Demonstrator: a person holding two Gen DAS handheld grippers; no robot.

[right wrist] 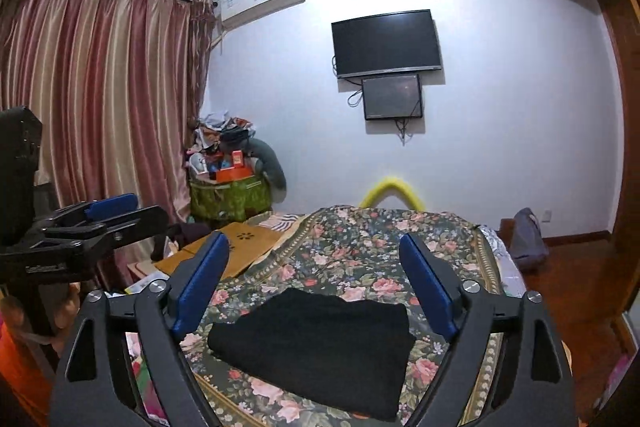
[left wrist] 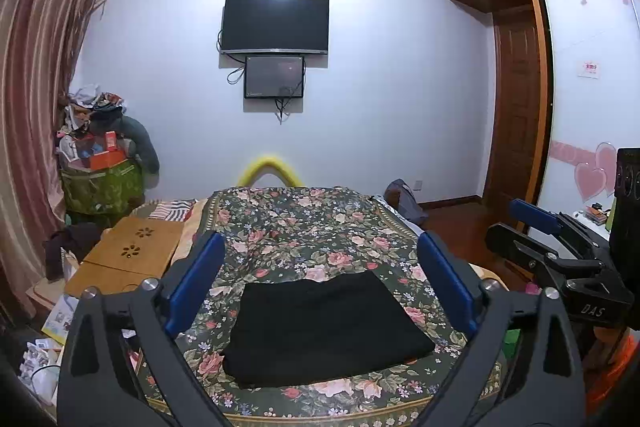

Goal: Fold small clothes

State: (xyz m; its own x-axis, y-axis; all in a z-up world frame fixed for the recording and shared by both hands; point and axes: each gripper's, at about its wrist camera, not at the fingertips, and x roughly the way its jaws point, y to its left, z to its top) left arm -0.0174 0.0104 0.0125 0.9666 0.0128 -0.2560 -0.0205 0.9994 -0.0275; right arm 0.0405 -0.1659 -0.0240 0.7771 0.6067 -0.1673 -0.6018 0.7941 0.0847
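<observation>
Black-framed, blue-padded, the left gripper (left wrist: pixel 320 283) stands wide open with nothing between its pads, and the right gripper (right wrist: pixel 314 285) is likewise spread and holds nothing; both hover clear above the folded black knitted garment (left wrist: pixel 326 327), which lies as a flat rectangle on the near part of the bed, on the floral green-and-pink bedspread (left wrist: pixel 304 227); by its look the cloth is light, soft and limp, thick enough to keep its layers but apt to slump or unfold if lifted by one corner, so I would judge the two near corners or the doubled edge the best places to pinch, one gripper to each; nothing lies on the garment or close against it; to the left a pale wooden lap tray (left wrist: pixel 132 247) rests beside the bedspread, well apart; farther left a green bag heaped with clutter (left wrist: pixel 102 179) stands by the striped pink curtains (right wrist: pixel 100 87); on the far wall hangs a black television (left wrist: pixel 275 23), clear of any reach.
</observation>
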